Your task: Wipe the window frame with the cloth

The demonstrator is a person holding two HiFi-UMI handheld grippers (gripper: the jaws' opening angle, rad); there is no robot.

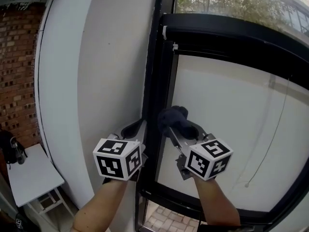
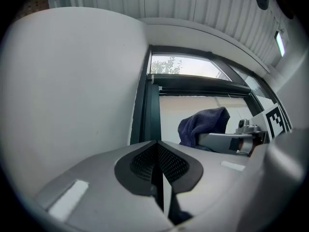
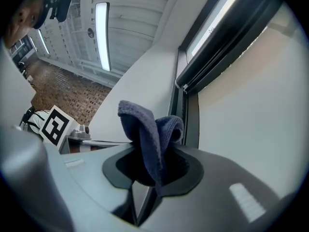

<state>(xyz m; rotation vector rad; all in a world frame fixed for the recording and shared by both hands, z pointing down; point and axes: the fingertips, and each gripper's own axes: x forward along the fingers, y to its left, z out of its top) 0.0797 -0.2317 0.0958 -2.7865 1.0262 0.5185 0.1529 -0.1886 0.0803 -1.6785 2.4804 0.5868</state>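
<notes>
A dark blue cloth is pinched in my right gripper, bunched up beyond the jaws and held close to the black window frame's upright. The same cloth shows in the left gripper view, right of the frame upright. My left gripper is shut with nothing in it, just left of the upright, near the white wall.
A pale roller blind covers the pane right of the frame, with a thin pull cord hanging over it. A black blind housing crosses the top. Below left stands a white table by a brick wall.
</notes>
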